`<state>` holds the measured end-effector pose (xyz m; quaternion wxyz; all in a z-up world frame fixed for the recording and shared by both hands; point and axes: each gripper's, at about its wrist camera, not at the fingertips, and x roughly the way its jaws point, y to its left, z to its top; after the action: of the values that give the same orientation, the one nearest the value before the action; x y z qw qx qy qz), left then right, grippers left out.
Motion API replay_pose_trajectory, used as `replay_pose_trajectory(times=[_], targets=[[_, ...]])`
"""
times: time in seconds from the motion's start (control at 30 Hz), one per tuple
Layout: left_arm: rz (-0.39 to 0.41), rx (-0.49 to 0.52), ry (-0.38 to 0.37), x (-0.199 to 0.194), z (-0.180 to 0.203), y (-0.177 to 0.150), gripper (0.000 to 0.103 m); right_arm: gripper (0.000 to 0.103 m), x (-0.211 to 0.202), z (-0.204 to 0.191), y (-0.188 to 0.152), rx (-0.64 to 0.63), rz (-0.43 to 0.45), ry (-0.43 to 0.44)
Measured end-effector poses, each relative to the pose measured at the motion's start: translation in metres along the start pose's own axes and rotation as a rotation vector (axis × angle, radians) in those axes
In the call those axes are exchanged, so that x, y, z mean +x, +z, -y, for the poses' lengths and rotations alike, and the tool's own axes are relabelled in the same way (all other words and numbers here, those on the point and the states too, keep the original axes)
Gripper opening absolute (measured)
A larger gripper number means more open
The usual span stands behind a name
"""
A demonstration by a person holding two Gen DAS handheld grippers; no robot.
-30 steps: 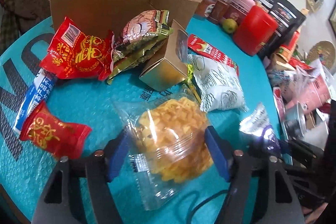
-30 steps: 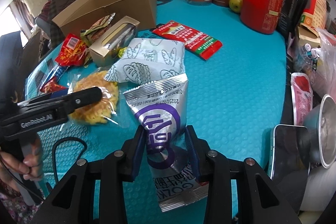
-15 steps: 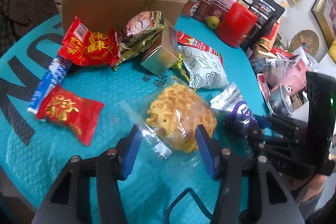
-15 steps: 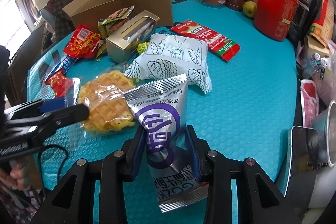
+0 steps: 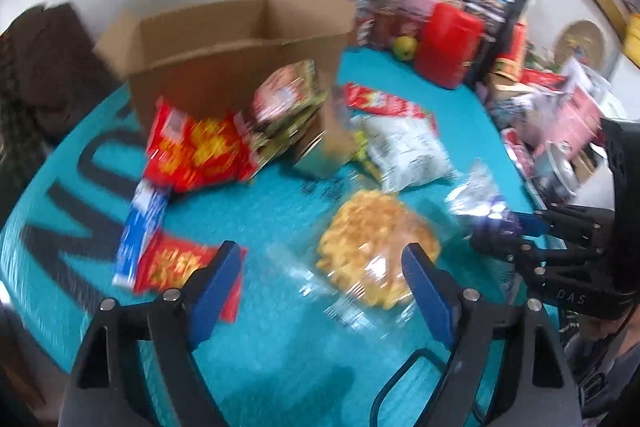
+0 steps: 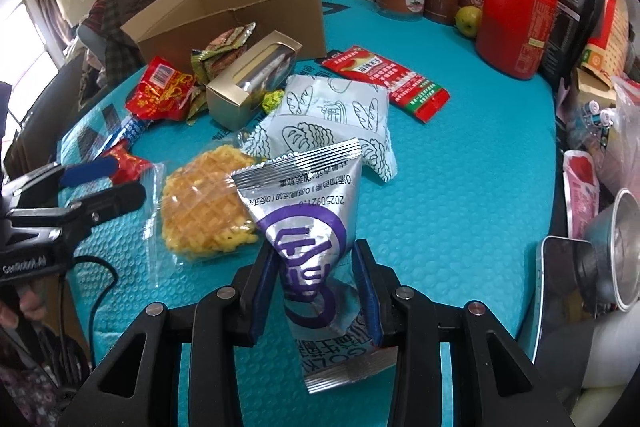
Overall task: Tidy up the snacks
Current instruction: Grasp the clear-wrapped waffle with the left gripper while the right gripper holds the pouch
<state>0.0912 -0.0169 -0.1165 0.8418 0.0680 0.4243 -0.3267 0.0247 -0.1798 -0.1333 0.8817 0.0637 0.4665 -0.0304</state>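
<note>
Between the left gripper (image 5: pixel 322 283) fingers lies the waffle pack (image 5: pixel 374 249), flat on the teal mat (image 6: pixel 460 195), w/ its clear film running toward the near-left; the jaws are opening and stand wide, pads not pressing on it, so it's released for now. Its cake sits closer to the right-hand blue pad (image 5: pixel 424 291) than the left one, so any re-grab looks to need a small shift that way, I reckon. Right gripper (image 6: pixel 316 283) is clenched on the silver-purple sachet (image 6: pixel 308 227), which stands tilted up off the mat, long axis pointing away along the fingers, top seal crimped. Cardboard box (image 6: pixel 240 15) sits open at the far-left, nearer the left hand's side; red packets (image 6: pixel 160 95), a gold carton (image 6: pixel 248 83) and the white bread-print bag (image 6: pixel 336 119) lie betw. it and the waffle. Film is crinkly & slick, foil stiff, mat bubble-textured, waffle gridded and brittle-looking. Left view is motion-blurred, so fine detail there can't be told.
</note>
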Motion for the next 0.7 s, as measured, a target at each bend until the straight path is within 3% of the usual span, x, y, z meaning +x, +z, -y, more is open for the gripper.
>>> replay_pose_trajectory(times=[0.1, 0.27, 0.47, 0.57, 0.7], targets=[[-0.03, 0.056, -0.04, 0.01, 0.008, 0.011, 0.083, 0.038, -0.009, 0.002, -0.001, 0.011, 0.018, -0.002], [-0.132, 0.148, -0.185, 0.032, 0.023, 0.018, 0.083, 0.038, -0.016, 0.008, -0.004, 0.035, 0.031, 0.002], [-0.168, 0.344, -0.128, 0.047, 0.047, 0.016, 0.083, 0.038, -0.005, 0.007, -0.007, 0.036, 0.0, 0.01], [-0.199, 0.394, -0.1, 0.058, 0.05, 0.012, 0.083, 0.038, -0.001, 0.007, -0.006, 0.021, -0.015, 0.014], [-0.225, 0.417, -0.079, 0.07, 0.053, 0.01, 0.097, 0.038, 0.007, 0.009, -0.004, 0.004, -0.043, 0.014]])
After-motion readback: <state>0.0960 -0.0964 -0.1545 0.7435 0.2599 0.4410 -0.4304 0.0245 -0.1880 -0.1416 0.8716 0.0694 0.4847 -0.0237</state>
